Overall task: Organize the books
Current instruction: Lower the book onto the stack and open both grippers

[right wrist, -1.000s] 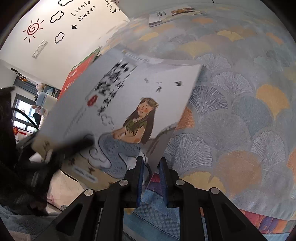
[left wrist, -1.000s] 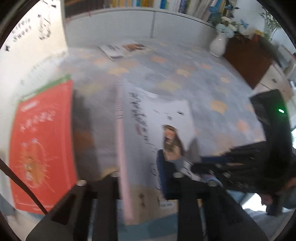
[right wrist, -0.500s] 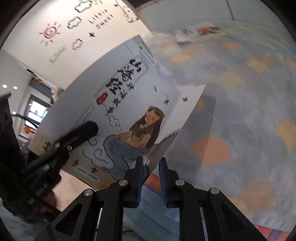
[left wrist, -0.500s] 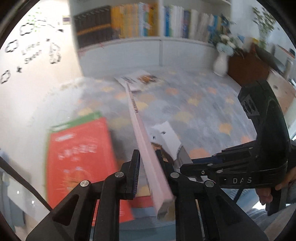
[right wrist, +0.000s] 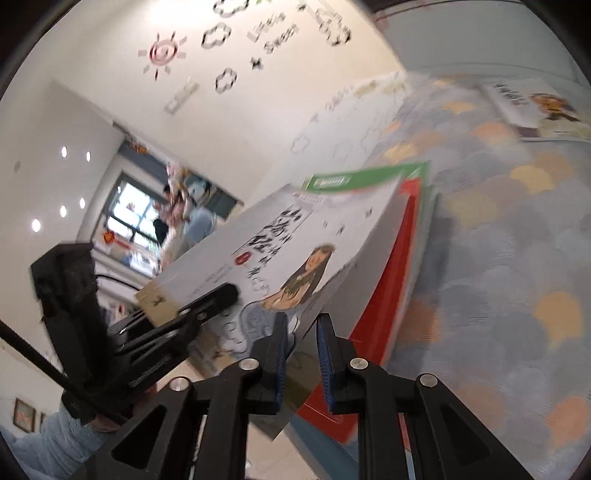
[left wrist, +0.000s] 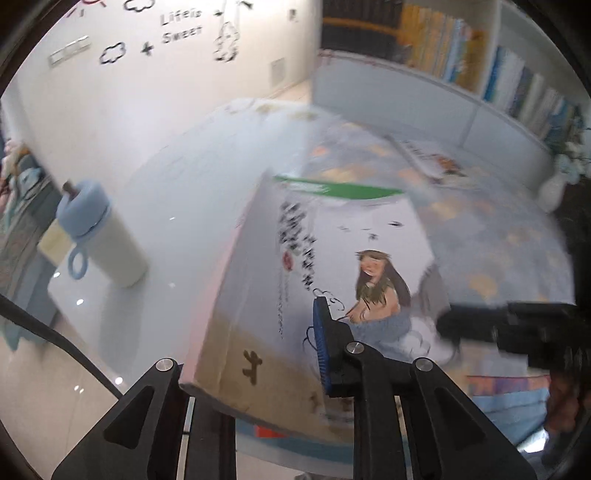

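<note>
The left gripper [left wrist: 255, 354] is pinching the mermaid-cover book [left wrist: 332, 266] at its near edge, while the right gripper [right wrist: 301, 354] is clamping its corner; the book is tilting above a red book [right wrist: 391, 280] lying on the patterned rug [right wrist: 498, 258].

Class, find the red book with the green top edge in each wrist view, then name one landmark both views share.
Left wrist: red book mostly hidden; green strip shows above the mermaid book, centre.
Right wrist: right of centre, under the mermaid book.
Shared landmark: "Life is Sweet" wall lettering, top of both views.
</note>
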`<state>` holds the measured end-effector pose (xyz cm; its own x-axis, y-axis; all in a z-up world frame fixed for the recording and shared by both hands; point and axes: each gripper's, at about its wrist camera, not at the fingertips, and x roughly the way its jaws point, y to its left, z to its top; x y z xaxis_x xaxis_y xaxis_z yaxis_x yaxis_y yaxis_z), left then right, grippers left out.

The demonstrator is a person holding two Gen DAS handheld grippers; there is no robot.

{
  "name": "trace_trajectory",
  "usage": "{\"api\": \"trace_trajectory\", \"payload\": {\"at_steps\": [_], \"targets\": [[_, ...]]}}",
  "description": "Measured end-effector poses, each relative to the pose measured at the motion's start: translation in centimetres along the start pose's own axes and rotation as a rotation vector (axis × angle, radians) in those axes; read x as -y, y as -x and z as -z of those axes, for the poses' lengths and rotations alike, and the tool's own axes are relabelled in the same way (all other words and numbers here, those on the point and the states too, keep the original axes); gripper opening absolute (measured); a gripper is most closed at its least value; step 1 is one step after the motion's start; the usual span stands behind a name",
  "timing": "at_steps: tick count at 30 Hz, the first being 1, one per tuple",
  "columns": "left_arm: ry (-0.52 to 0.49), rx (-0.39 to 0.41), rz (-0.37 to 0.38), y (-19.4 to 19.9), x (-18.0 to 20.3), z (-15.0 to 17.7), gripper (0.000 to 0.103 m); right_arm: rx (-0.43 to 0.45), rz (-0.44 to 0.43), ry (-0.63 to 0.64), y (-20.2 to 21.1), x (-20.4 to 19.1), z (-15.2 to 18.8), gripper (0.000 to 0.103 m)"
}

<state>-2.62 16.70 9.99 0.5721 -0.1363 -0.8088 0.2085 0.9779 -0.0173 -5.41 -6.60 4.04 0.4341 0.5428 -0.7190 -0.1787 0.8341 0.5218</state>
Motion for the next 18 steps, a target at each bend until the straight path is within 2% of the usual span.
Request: {"api": "trace_trajectory", "payload": {"at_steps": [2, 4, 5, 6, 8, 10, 11, 12, 14, 16, 18], "targets": [[-0.017, -0.010, -0.030, -0.5, 0.4, 0.2, 0.025, -0.050, 0.035, 0.040, -1.7, -1.2, 0.4, 0.016], [-0.019, -0.032, -0.049, -1.0, 0.5, 0.1, 0.032, -0.072, 0.077, 0.058, -2.7, -1.6, 0.6, 0.016], [-0.013, -0.046, -0.058, -1.0, 0.6, 0.1, 0.042, -0.084, 0.088, 0.047, -3.0, -1.4, 0.5, 0.016], [-0.008, -0.063, -0.081, -0.9, 0.6, 0.1, 0.059, -0.090, 0.095, 0.033, -3.2, -0.9, 0.4, 0.016], [-0.006, -0.112, -0.161, -1.4, 0.1, 0.3, 0.071, -0.090, 0.132, -0.006, -3.4, -0.1, 0.2, 0.016], [-0.009, -0.130, -0.221, -1.7, -0.6, 0.7, 0.071, -0.083, 0.199, -0.014, -3.0, 0.2, 0.0, 0.018], [-0.009, -0.134, -0.258, -1.7, -1.2, 0.7, 0.071, -0.085, 0.223, -0.012, -2.9, 0.2, -0.1, 0.026], [0.001, -0.136, -0.282, -1.5, -1.9, 0.8, 0.071, -0.089, 0.253, -0.007, -2.7, 0.1, -0.2, 0.046], [0.059, -0.131, -0.277, -0.8, -3.5, 0.7, 0.073, -0.065, 0.285, -0.014, -1.8, -0.3, 0.1, 0.076], [0.143, -0.130, -0.233, -0.2, -5.5, 0.8, 0.075, -0.028, 0.306, -0.035, -0.7, -0.3, 0.5, 0.078], [0.205, -0.142, -0.207, 0.1, -7.0, 1.2, 0.075, -0.075, 0.294, -0.067, -0.3, 0.2, 0.9, 0.078]]}}
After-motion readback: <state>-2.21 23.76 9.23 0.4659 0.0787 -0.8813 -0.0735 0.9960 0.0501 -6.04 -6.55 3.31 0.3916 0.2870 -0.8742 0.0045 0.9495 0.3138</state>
